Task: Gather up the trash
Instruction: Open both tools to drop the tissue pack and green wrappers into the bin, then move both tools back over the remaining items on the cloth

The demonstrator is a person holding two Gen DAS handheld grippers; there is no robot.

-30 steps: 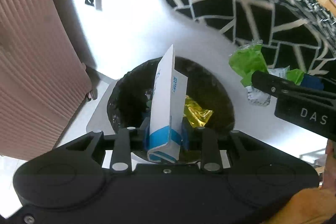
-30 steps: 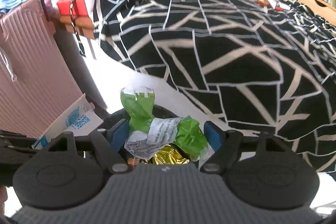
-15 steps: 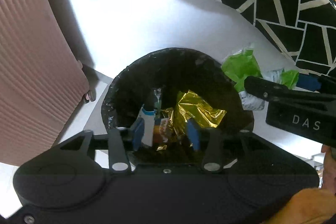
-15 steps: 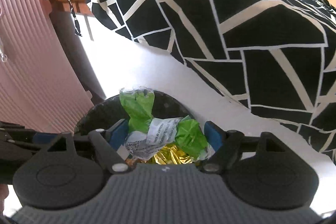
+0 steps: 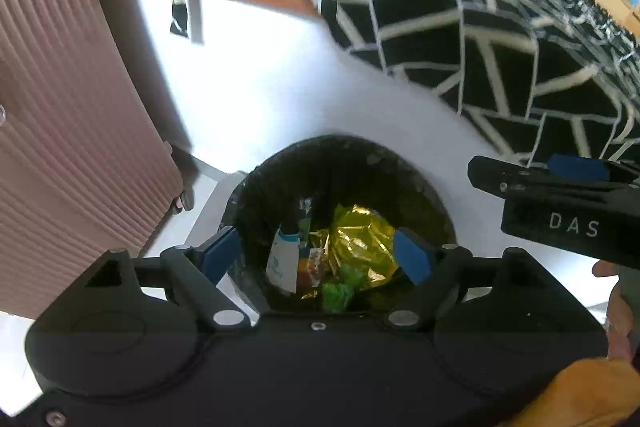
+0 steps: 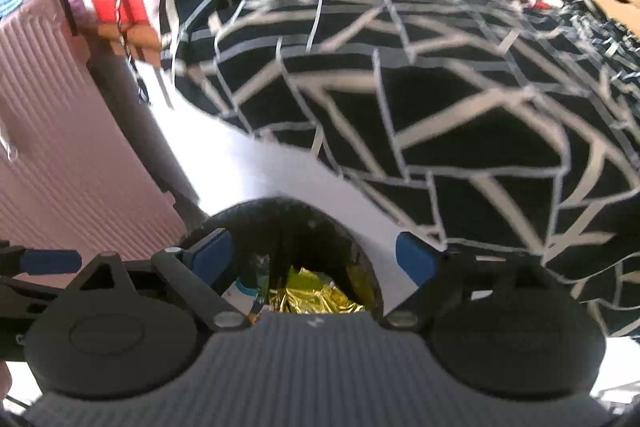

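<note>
- Both grippers hang over one black-lined trash bin [image 5: 344, 163]: the left gripper [image 5: 320, 259] has its blue pads spread wide with nothing between them, and the right gripper [image 6: 316, 261] likewise stands wide apart and empty.
- Four pieces of trash show in the bin: one white-and-blue carton [image 5: 285, 263] standing at the left, one crumpled gold foil wrapper [image 5: 360, 247] in the middle, one green wrapper [image 5: 340, 289] at the near edge, and a small orange scrap [image 5: 310, 269] between carton and foil.
- From the right wrist view, only the foil [image 6: 316, 297] and the carton's top [image 6: 244, 293] are visible.
- One pink ribbed suitcase [image 5: 60, 107] stands just left of the bin; one black-and-white patterned bedspread [image 6: 400, 87] lies beyond it.
- Right gripper's body reaches in from the right in the left wrist view, a hand [image 5: 618, 311] gripping it.
</note>
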